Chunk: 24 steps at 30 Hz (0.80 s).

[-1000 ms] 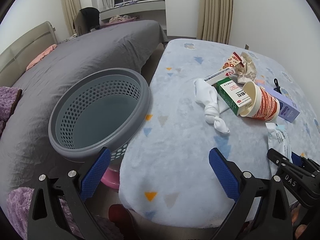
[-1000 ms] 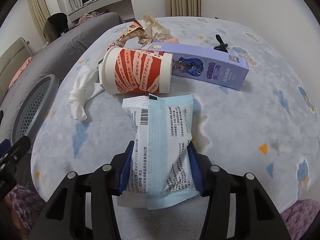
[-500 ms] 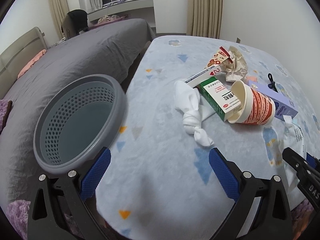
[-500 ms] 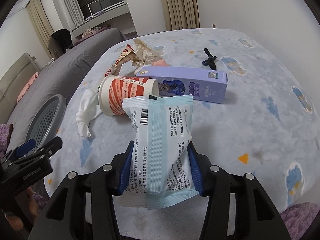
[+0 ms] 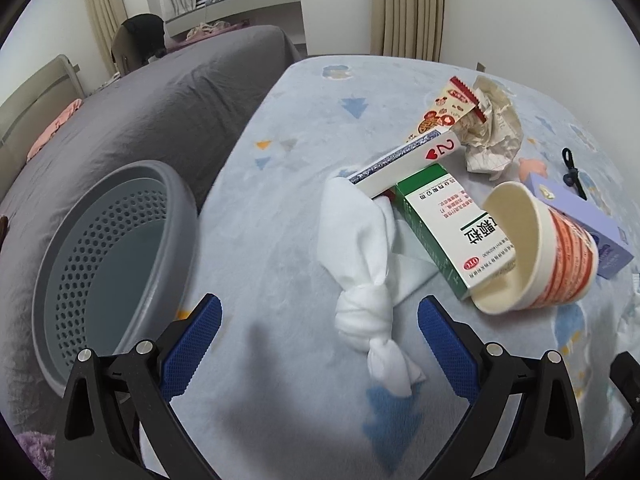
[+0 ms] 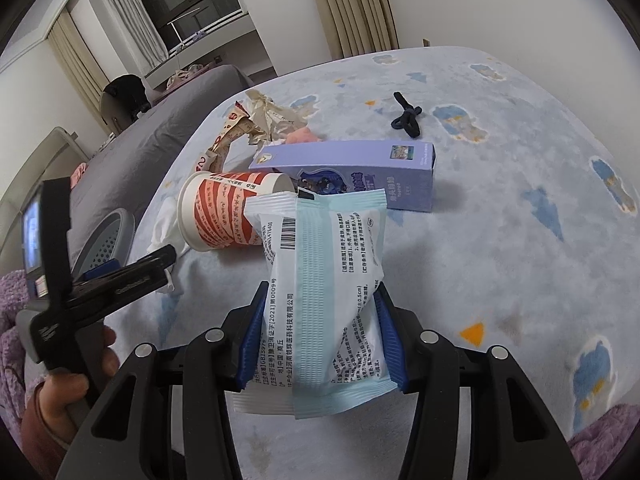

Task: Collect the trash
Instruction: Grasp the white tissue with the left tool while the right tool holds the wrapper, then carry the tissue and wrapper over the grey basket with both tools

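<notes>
We are pinching a wrapper [image 6: 320,300] between the pads of our right claw [image 6: 320,340], holding it above the table [image 6: 500,240]. Our left claw [image 5: 320,340] is hanging spread over a knotted cloth [image 5: 368,312], with the basket [image 5: 100,248] just beside the table's edge.

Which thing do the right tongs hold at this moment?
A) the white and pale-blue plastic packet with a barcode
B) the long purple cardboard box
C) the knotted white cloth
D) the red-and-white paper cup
A: in the right wrist view the right tongs press their blue pads on both sides of the white and pale-blue plastic packet with a barcode, lifted above the bed cover.
</notes>
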Available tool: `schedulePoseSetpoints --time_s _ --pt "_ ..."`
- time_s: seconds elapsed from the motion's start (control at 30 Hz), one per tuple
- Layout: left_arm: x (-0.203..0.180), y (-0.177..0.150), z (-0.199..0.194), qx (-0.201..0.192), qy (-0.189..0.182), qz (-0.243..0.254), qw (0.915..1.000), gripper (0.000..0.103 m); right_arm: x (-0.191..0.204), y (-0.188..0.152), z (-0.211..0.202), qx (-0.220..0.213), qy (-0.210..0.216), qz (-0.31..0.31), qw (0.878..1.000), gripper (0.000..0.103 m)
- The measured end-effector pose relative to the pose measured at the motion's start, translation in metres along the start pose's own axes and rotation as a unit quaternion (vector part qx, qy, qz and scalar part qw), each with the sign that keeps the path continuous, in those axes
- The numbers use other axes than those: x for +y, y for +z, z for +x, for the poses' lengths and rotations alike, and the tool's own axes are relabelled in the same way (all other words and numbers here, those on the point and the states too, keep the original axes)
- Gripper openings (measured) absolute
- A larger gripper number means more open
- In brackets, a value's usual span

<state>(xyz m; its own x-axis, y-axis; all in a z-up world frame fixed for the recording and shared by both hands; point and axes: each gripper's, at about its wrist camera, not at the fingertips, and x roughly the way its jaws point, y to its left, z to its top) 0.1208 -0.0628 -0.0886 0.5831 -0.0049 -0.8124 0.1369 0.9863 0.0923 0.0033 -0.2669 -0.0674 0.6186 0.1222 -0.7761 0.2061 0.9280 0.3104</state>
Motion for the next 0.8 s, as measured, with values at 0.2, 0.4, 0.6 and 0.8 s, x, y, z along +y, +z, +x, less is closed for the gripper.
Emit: schedulePoseSetpoints --time_s 0.2,0.4,0.6,0.8 --pt "-0.002 0.005 0.014 -0.002 -0.004 -0.005 1.0 0.089 -0.007 0.001 0.004 0.006 0.005 0.009 1.0 0.049" --pt "0.001 0.008 0.016 0.0 -0.047 -0.017 0.9988 0.049 -0.012 0.001 0.007 0.01 0.006 0.013 1.0 0.049" --pt "0.001 0.003 0.005 -0.001 -0.057 -0.01 0.9983 0.026 -0.008 0.0 0.006 0.009 0.008 0.009 1.0 0.049" --pt "0.016 -0.008 -0.017 -0.009 -0.044 -0.016 0.9989 0.026 0.002 -0.003 0.002 0.004 0.001 -0.003 1.0 0.049"
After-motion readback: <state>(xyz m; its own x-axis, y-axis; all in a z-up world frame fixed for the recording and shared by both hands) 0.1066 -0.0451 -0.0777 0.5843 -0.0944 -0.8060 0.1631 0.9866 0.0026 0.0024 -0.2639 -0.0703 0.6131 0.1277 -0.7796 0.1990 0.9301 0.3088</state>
